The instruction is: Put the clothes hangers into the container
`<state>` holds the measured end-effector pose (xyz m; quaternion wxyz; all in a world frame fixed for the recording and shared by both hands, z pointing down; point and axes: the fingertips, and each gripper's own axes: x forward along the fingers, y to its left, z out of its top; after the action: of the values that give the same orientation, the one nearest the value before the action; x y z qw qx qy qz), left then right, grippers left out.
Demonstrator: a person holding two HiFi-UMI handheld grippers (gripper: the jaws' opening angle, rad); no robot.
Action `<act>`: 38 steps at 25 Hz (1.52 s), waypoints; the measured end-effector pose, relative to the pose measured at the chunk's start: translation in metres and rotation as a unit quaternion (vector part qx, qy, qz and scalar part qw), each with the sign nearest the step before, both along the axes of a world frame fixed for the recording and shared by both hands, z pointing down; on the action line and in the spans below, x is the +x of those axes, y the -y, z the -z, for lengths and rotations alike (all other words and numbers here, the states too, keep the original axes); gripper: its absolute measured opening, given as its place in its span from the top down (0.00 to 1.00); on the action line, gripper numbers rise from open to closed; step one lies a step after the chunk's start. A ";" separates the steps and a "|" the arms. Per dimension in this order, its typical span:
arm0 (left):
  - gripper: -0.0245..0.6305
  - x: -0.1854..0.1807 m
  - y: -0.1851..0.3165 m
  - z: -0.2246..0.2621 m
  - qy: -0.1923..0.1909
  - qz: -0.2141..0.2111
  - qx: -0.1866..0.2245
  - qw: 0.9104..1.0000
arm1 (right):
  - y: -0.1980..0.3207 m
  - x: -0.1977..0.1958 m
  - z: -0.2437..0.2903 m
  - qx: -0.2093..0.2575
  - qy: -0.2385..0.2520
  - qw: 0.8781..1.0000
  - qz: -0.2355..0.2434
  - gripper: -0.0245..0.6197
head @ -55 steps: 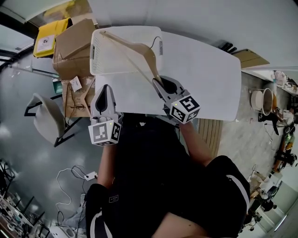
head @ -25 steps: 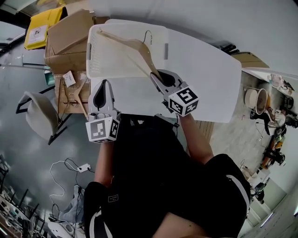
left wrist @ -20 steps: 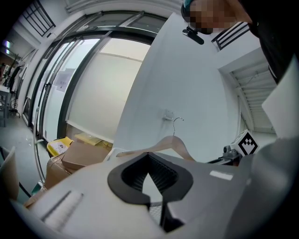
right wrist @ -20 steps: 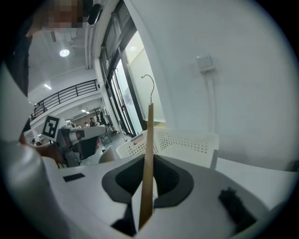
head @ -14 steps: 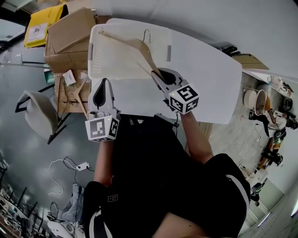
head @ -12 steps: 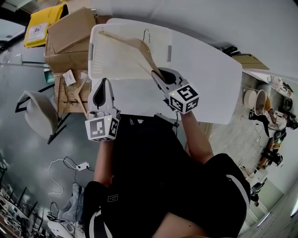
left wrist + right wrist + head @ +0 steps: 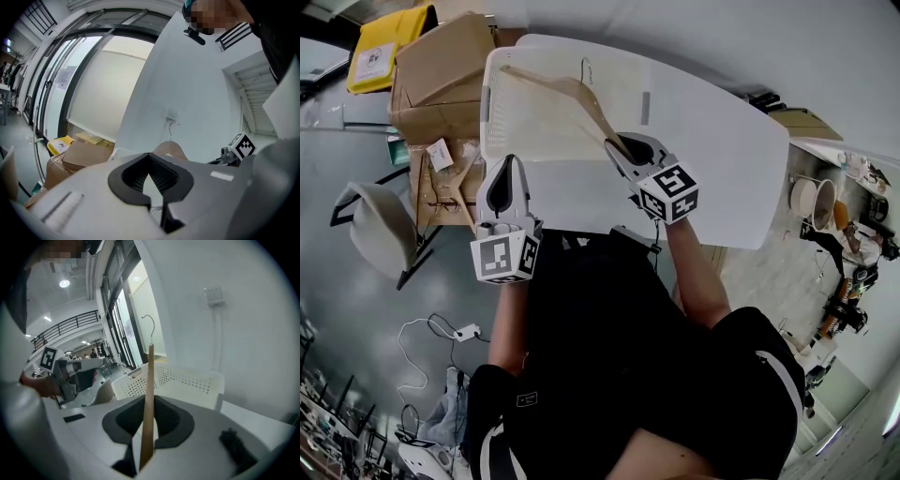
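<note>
A wooden clothes hanger (image 7: pixel 579 92) with a metal hook lies slanted above the white perforated basket (image 7: pixel 487 103) at the table's far left. My right gripper (image 7: pixel 620 151) is shut on one end of the hanger, just in front of the basket's near rim. In the right gripper view the hanger (image 7: pixel 149 390) rises edge-on from between the jaws (image 7: pixel 149 423), with the basket (image 7: pixel 187 378) behind it. My left gripper (image 7: pixel 507 165) hovers off the table's left front corner, shut and holding nothing; its own view (image 7: pixel 150 180) shows the hanger (image 7: pixel 169 149) beyond.
The white table (image 7: pixel 712 159) stretches to the right of the basket. Cardboard boxes (image 7: pixel 441 75) and a yellow pack (image 7: pixel 380 52) stand left of the table, with wooden pieces (image 7: pixel 455 183) below them. A pale chair (image 7: pixel 380 234) stands further left on the floor.
The right gripper has shifted the hanger slightly further over the basket and a little lower. The left gripper has stayed where it was.
</note>
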<state>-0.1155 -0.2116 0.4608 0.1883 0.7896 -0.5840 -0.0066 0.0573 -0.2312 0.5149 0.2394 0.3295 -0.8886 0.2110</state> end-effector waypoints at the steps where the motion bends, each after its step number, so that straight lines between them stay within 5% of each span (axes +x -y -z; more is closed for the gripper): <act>1: 0.95 0.000 0.000 0.000 0.000 0.000 0.000 1.000 | 0.000 0.000 -0.001 -0.001 -0.002 1.000 0.001 0.87; 38: 0.95 -0.004 0.001 -0.015 0.001 -0.018 -0.017 1.000 | 0.019 -0.015 -0.036 -0.048 -0.076 0.995 0.030 0.87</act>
<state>-0.1194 -0.2122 0.4754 0.2017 0.7965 -0.5700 0.0073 0.0424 -0.2499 0.5509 0.3280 0.3054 -0.8662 0.2208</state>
